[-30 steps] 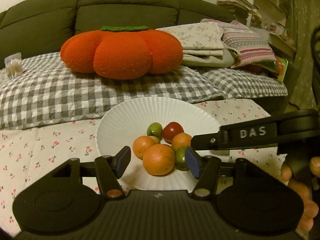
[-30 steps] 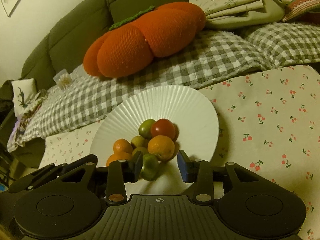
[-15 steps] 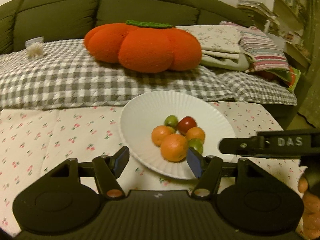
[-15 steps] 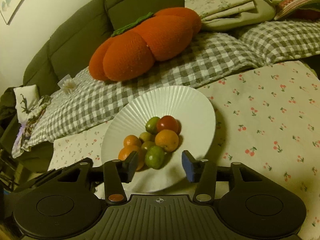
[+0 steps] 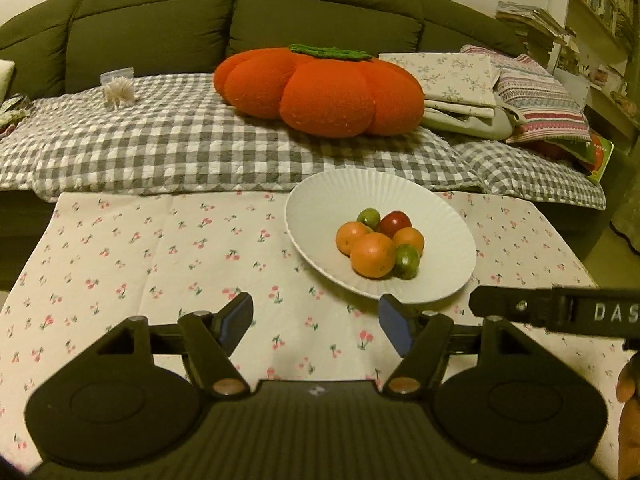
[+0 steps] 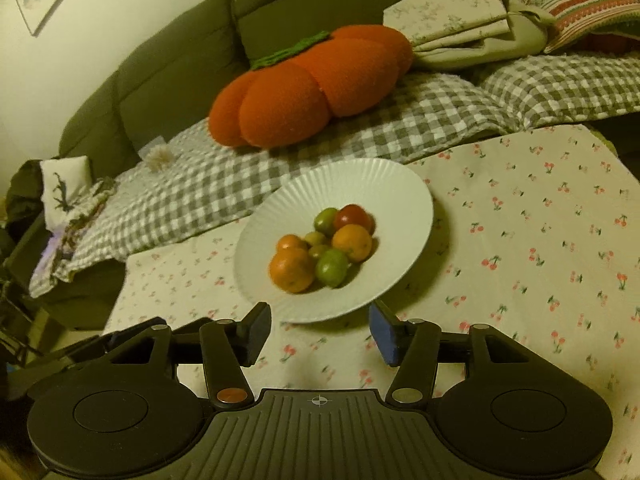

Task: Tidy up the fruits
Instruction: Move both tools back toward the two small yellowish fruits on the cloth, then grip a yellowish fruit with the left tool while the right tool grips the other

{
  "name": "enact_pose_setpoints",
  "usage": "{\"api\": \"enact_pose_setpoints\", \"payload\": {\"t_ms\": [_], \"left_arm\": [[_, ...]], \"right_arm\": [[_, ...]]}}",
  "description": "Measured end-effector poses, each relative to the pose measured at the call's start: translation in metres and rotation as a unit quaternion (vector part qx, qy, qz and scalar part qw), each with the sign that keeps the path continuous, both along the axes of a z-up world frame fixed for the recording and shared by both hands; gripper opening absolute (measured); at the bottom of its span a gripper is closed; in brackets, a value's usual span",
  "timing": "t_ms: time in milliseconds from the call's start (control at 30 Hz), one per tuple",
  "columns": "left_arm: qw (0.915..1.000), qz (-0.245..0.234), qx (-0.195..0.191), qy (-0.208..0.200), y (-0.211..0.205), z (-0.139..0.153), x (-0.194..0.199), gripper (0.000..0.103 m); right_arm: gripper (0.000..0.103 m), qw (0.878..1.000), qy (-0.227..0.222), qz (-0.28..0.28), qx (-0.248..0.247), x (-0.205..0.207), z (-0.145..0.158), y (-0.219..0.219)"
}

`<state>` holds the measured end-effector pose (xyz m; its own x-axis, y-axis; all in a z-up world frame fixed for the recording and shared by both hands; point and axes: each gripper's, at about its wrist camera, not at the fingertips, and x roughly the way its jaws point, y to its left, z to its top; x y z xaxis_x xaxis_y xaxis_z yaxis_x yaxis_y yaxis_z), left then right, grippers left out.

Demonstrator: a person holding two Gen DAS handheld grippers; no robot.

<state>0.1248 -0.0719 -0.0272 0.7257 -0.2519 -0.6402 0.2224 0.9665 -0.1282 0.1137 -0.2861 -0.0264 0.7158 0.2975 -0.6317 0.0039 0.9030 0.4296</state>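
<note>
Both grippers — left gripper [image 5: 316, 322], right gripper [image 6: 320, 330] — had drawn back from the plate [image 5: 320, 216], jaws opening, empty; fruits [image 5: 378, 242] seemed gathered.

place: home living room | cues: green sofa [image 5: 240, 12], pumpkin cushion [image 5: 320, 88], cherry-print tablecloth [image 5: 160, 248]

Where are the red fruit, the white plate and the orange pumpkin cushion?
red fruit [image 5: 395, 223], left wrist view, its top.
white plate [image 5: 320, 204], left wrist view, bare ribbed wall.
orange pumpkin cushion [image 6: 304, 92], right wrist view, a middle lobe.

White plate [image 5: 448, 240], orange, green and red fruits [image 5: 380, 242], cherry-print cloth [image 5: 160, 264].
</note>
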Motion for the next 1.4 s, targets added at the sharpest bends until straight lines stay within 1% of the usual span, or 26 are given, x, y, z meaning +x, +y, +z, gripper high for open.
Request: {"api": "enact_pose_setpoints", "payload": {"t_ms": [133,233,367,567,667,767,867,1033,1100,1133,1167,1200,1267,1300,1333,1367,1400], "left_arm": [[1.0,-0.002,-0.002,0.001,0.003,0.002,-0.014,0.07],[1.0,-0.001,-0.004,0.004,0.007,0.002,-0.021,0.07],[0.9999,-0.004,-0.007,0.009,0.013,-0.002,-0.033,0.07],[0.9995,-0.024,-0.005,0.017,0.017,-0.009,-0.05,0.07],[0.9987,-0.046,-0.006,0.022,0.014,-0.014,-0.058,0.07],[0.9966,-0.078,0.008,0.023,0.005,-0.021,-0.066,0.07],[0.9932,-0.111,0.026,0.023,-0.009,-0.03,-0.072,0.07],[0.9887,-0.142,0.042,0.024,-0.028,-0.042,-0.075,0.069],[0.9878,-0.147,0.044,0.028,-0.033,-0.049,-0.075,0.062],[0.9873,-0.149,0.044,0.032,-0.036,-0.052,-0.074,0.055],[0.9868,-0.151,0.044,0.036,-0.039,-0.055,-0.073,0.052],[0.9864,-0.153,0.045,0.038,-0.041,-0.058,-0.072,0.051],[0.9864,-0.153,0.046,0.038,-0.044,-0.063,-0.07,0.044],[0.9867,-0.153,0.045,0.032,-0.044,-0.063,-0.07,0.043],[0.9869,-0.153,0.044,0.03,-0.044,-0.063,-0.069,0.037],[0.9873,-0.151,0.043,0.027,-0.044,-0.063,-0.068,0.028],[0.9877,-0.148,0.043,0.027,-0.044,-0.063,-0.067,0.023]], "right_arm": [[0.054,1.0,-0.008,0.005,-0.013,-0.016,0.002,0.007],[0.054,1.0,-0.008,0.004,0.002,-0.026,0.003,0.005],[0.054,1.0,-0.006,-0.004,0.006,-0.034,0.003,0.002],[0.054,1.0,0.007,-0.01,0.016,-0.047,-0.003,0.001],[0.054,1.0,0.01,-0.011,0.015,-0.054,-0.005,0.002],[0.054,0.999,0.016,-0.014,0.026,-0.059,-0.006,0.0],[0.054,0.999,0.018,-0.013,0.024,-0.06,-0.007,0.002],[0.054,1.0,0.026,-0.002,0.018,-0.058,-0.012,0.007],[0.054,0.999,0.03,0.0,0.016,-0.056,-0.015,0.008],[0.054,0.999,0.031,0.0,0.016,-0.056,-0.016,0.007],[0.054,0.999,0.032,0.0,0.015,-0.055,-0.017,0.007],[0.054,0.999,0.032,-0.001,0.014,-0.055,-0.017,0.007],[0.054,0.999,0.034,-0.002,0.014,-0.054,-0.018,0.006],[0.054,0.999,0.034,-0.002,0.013,-0.053,-0.019,0.006],[0.054,0.999,0.035,-0.001,0.013,-0.053,-0.019,0.006],[0.054,0.999,0.036,-0.001,0.013,-0.052,-0.019,0.006],[0.054,0.999,0.036,0.0,0.012,-0.052,-0.02,0.007]]}}
